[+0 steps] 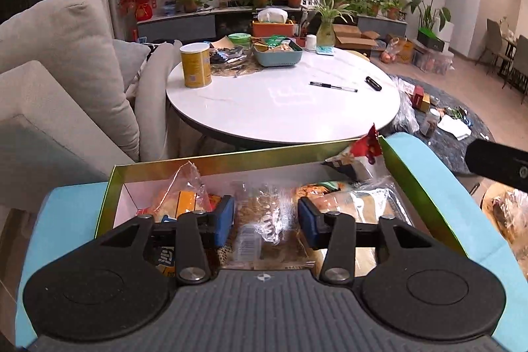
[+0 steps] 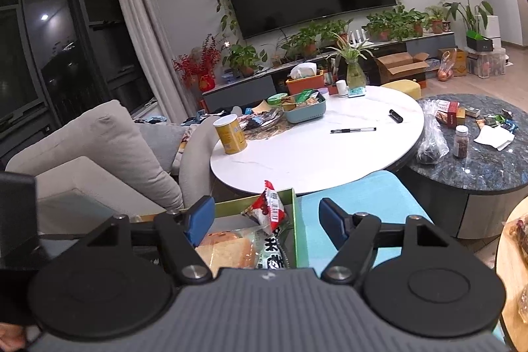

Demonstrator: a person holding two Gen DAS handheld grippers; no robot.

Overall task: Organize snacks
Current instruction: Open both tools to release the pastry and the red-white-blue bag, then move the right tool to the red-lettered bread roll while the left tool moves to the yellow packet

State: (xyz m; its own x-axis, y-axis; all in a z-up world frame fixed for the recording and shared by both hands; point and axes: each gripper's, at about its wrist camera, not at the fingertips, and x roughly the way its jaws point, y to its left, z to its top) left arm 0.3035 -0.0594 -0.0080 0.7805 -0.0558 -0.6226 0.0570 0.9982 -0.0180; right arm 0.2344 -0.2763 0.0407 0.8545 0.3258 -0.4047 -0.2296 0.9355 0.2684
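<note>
- Your snacks sit in the green-rimmed box (image 1: 211, 161), which rests on a light blue seat (image 1: 425, 160); its far edge faces the white round table (image 1: 280, 111).
- Inside, a clear-wrapped packet (image 1: 260, 216) lies in the middle of the box, an orange bag (image 1: 184, 197) at the left end and a bread pack (image 1: 356, 203) towards the right.
- A red packet (image 2: 269, 208) stands tilted at the box's far right corner, poking above the rim; a green-printed pack (image 2: 272, 256) lies just below it.
- Your left gripper (image 1: 266, 217) is low over the box's middle, pads a little apart. The clear-wrapped packet lies between them, but the pads do not press on it.
- Your right gripper (image 2: 262, 218) hangs above the box's right end, jaws spread wide and empty; its right finger is over the blue seat, outside the rim.
- From the left wrist view, a black part of the right tool (image 1: 495, 164) shows at the right edge.
- On the white table: a yellow can (image 1: 195, 65) near the left edge, a teal tray (image 1: 279, 55) of snacks at the far side, and a pen (image 1: 333, 86) near the middle.
- A dark marble table (image 2: 488, 154) stands to the right, littered with small packets and a jar (image 2: 461, 141).
</note>
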